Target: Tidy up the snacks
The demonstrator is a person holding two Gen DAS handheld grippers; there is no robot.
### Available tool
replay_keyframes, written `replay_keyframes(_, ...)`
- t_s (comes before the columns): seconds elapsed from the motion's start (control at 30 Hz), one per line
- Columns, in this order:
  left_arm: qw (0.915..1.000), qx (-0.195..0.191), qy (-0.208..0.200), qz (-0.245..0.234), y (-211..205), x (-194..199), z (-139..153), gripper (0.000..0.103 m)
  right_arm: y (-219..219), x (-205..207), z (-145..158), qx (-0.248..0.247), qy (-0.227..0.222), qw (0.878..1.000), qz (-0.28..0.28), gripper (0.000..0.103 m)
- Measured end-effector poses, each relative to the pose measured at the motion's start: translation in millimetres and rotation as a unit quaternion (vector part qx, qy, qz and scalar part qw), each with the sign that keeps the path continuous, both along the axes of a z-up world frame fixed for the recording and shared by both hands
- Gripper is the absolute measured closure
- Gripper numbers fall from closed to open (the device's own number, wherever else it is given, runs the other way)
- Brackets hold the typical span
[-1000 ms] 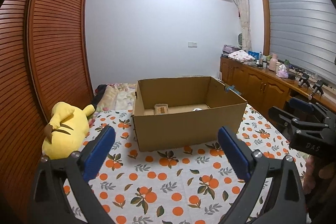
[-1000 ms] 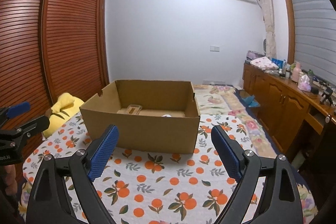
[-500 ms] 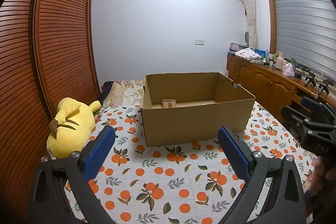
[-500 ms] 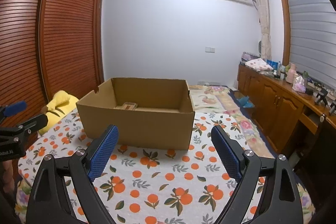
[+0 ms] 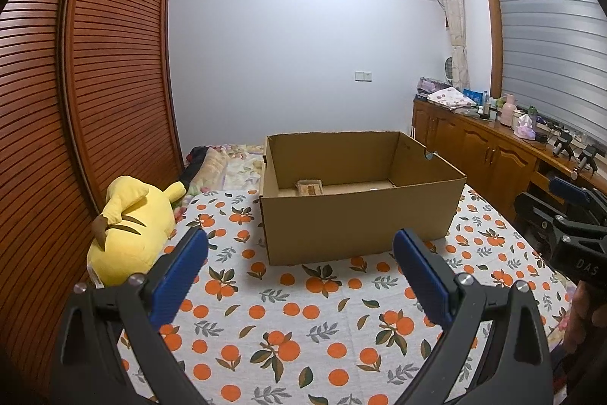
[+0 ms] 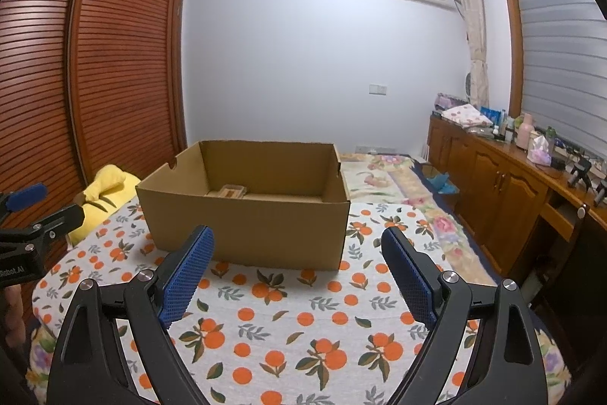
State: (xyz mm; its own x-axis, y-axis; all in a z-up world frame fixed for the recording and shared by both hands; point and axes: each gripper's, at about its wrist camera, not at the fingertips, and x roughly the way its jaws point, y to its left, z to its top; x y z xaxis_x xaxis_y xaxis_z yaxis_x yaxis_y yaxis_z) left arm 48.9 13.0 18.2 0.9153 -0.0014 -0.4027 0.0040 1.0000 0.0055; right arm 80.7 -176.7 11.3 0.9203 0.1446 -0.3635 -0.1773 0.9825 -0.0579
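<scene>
An open cardboard box (image 5: 360, 215) stands on the orange-print bedspread (image 5: 288, 321); it also shows in the right wrist view (image 6: 246, 215). A small brown snack pack (image 5: 309, 186) lies inside at the back, also in the right wrist view (image 6: 231, 192). A small white item (image 5: 373, 189) barely shows over the front rim. My left gripper (image 5: 299, 272) is open and empty, short of the box. My right gripper (image 6: 297, 272) is open and empty, also short of the box. Each gripper appears at the other view's edge.
A yellow plush toy (image 5: 129, 222) lies left of the box by the slatted wardrobe doors (image 5: 95, 101). A wooden cabinet (image 5: 493, 154) with clutter runs along the right wall. Folded quilts (image 6: 383, 173) lie beyond the box.
Both grippers have drawn back and lowered a little; the box sits lower in view and less of its inside shows. Both stay open and empty.
</scene>
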Motion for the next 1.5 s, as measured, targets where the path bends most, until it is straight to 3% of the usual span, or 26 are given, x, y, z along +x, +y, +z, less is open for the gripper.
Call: replay_keyframes(1.5, 1.0000, -0.001, -0.001, -0.005, -3.2, -1.9, 0.2, 0.004, 2.8, -2.1, -2.4, 0.006, 0.000, 1.000, 0.001, 0.011)
